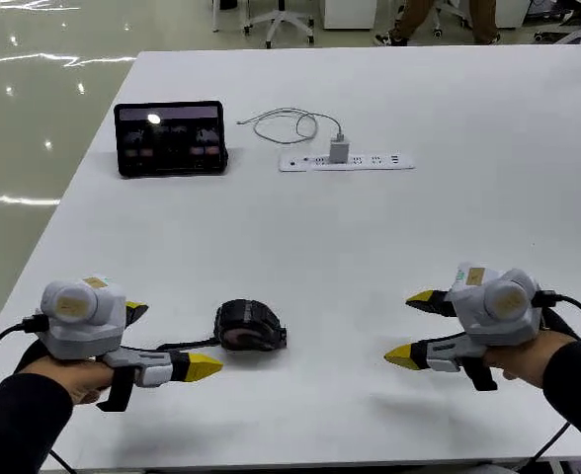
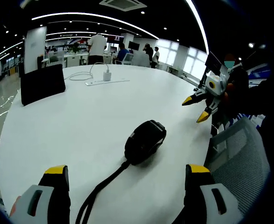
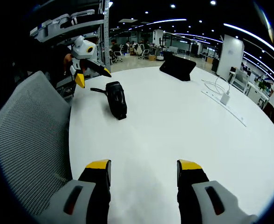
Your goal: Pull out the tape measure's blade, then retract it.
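Two tools are held above the near edge of the white tabletop point(image 1: 370, 227), one in each hand, and both have their jaws spread wide with nothing between them. The left tool point(image 1: 170, 339) is at the person's left side, and its yellow tips point toward the middle of the tabletop. The right tool point(image 1: 410, 327) is at the person's right side, well apart from the other one, with its yellow tips pointing back toward it.

Between them, but much nearer to the left tool, the tape measure point(image 1: 250, 326) lies on the tabletop. It is a black rounded case, and neither tool grips it. A black strap point(image 1: 177, 346) goes from the case toward the left tool; I cannot tell whether it touches that tool. In the left gripper view the strap runs down between the two spread jaws, and the case lies just ahead of them. In the right gripper view the case lies far ahead, to the left of the jaws.

On the far part of the tabletop a dark tablet point(image 1: 170, 138) stands leaning. To its right lies a white power strip point(image 1: 370, 162) with a white charger point(image 1: 339, 150) plugged in, and a thin cable point(image 1: 286, 123) is curled behind it
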The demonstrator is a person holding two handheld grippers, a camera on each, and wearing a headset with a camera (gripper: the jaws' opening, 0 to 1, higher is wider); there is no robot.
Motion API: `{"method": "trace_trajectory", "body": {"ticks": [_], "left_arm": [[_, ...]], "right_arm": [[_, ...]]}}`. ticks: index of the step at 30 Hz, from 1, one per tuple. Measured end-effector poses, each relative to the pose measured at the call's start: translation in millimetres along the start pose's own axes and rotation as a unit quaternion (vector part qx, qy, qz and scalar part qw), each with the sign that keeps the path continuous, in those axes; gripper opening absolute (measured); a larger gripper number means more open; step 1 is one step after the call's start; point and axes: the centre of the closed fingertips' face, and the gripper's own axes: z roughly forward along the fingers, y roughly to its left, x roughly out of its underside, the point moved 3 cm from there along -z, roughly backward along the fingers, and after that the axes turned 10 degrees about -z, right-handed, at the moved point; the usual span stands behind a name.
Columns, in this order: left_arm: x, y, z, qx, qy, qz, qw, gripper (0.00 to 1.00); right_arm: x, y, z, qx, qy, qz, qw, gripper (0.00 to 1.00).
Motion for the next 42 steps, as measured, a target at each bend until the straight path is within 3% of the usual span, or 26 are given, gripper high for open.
{"method": "trace_trajectory", "body": {"ticks": [4, 7, 11, 13, 15, 17, 21, 22, 27, 32, 38, 42], "left_arm": [[0.8, 5.2, -13.5, -0.007, -0.002, 0.002, 1.0, 1.0], [2.0, 6.9, -23.1, -0.011, -0.004, 0.002, 0.9999, 1.0], [7.4, 9.1, -32.6, -0.013, 0.002, 0.007, 0.9999, 1.0], [9.0, 12.5, -37.3, -0.017, 0.0, 0.004, 0.9998, 1.0], [5.0, 15.7, -41.9, -0.022, -0.024, -0.003, 0.9995, 1.0], [7.1, 19.0, -44.2, -0.028, -0.024, -0.007, 0.9993, 1.0], [15.3, 30.1, -49.4, -0.06, -0.014, 0.013, 0.998, 1.0], [17.2, 31.1, -51.9, -0.056, -0.016, 0.0, 0.9983, 1.0], [24.1, 25.2, -60.9, -0.053, -0.01, 0.004, 0.9986, 1.0], [21.9, 22.9, -63.9, -0.053, -0.017, 0.006, 0.9985, 1.0], [15.5, 24.4, -62.2, -0.06, -0.017, 0.014, 0.998, 1.0], [11.5, 16.1, -59.3, -0.044, -0.011, 0.016, 0.9989, 1.0]], "right_arm": [[11.2, 0.9, -13.9, 0.009, 0.002, 0.012, 0.9999, 0.56], [19.6, -1.7, -24.5, 0.028, -0.014, 0.039, 0.9988, 0.6], [31.6, 1.3, -35.1, 0.032, -0.016, 0.044, 0.9984, 0.65], [36.0, 6.2, -42.2, 0.035, -0.014, 0.046, 0.9982, 0.66], [41.2, 9.0, -48.7, 0.042, -0.008, 0.047, 0.998, 0.69], [46.9, 9.6, -54.6, 0.05, -0.002, 0.049, 0.9975, 0.72], [57.1, 8.8, -66.6, 0.066, 0.008, 0.053, 0.9964, 0.76], [59.4, 9.0, -70.1, 0.071, 0.01, 0.051, 0.9961, 0.77], [73.7, 6.8, -86.8, 0.086, 0.012, 0.066, 0.994, 0.84], [86.2, 5.7, -99.8, 0.096, 0.014, 0.075, 0.9925, 0.94], [90.1, 9.8, -102.0, 0.086, 0.014, 0.088, 0.9923, 1.0], [88.9, 8.2, -102.7, 0.089, 0.012, 0.087, 0.9921, 1.0]]}}
